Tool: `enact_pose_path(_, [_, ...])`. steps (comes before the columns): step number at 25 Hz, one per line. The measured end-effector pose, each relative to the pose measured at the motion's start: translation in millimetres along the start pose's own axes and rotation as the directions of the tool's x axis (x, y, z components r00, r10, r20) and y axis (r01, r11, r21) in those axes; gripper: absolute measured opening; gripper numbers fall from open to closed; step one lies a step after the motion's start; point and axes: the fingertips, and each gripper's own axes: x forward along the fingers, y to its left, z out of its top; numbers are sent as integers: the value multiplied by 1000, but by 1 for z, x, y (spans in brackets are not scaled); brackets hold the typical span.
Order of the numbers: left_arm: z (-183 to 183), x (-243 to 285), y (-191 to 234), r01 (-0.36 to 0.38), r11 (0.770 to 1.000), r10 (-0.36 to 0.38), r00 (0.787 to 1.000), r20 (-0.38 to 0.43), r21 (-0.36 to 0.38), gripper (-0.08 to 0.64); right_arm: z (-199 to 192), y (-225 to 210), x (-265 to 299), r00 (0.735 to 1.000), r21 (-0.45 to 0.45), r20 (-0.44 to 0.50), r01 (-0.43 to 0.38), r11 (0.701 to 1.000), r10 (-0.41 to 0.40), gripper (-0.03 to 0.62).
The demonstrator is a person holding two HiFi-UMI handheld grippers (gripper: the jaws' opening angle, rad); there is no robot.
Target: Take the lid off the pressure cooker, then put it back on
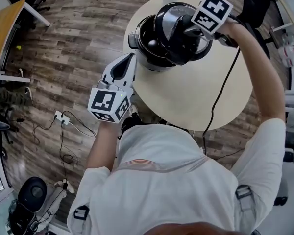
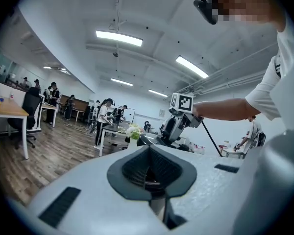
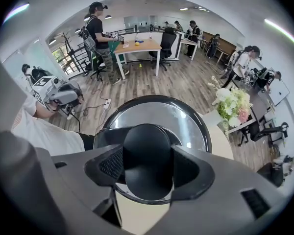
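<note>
The pressure cooker pot (image 1: pixel 148 53) stands uncovered on the round cream table (image 1: pixel 196 92), its dark inside showing. The lid (image 1: pixel 170 12), silver with a black rim, hangs tilted above the pot. My right gripper (image 1: pixel 183 33) points steeply down and is shut on the lid's black knob (image 3: pixel 147 155), one pad on each side. The lid's metal disc (image 3: pixel 179 116) fills the right gripper view behind the knob. My left gripper (image 1: pixel 129 58) is shut with nothing in it. It lies about level at the table's near-left edge, just short of the pot, with its jaws together (image 2: pixel 149 173).
A vase of flowers (image 3: pixel 232 106) stands at the table's far edge behind the cooker. The right gripper's cable (image 1: pixel 219 94) trails across the table. A power strip and cords (image 1: pixel 61 117) lie on the wooden floor. Desks, chairs and several people stand farther off.
</note>
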Motion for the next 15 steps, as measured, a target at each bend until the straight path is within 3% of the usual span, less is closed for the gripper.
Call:
enact_pose_path(8, [-6, -30, 39, -69, 997, 70, 997, 12, -21, 5, 40, 16, 56, 995, -29, -64, -78, 997, 76, 284])
enact_pose_path(15, [-18, -32, 48, -85, 995, 85, 996, 15, -49, 5, 43, 12, 88, 988, 5, -126, -92, 996, 92, 284])
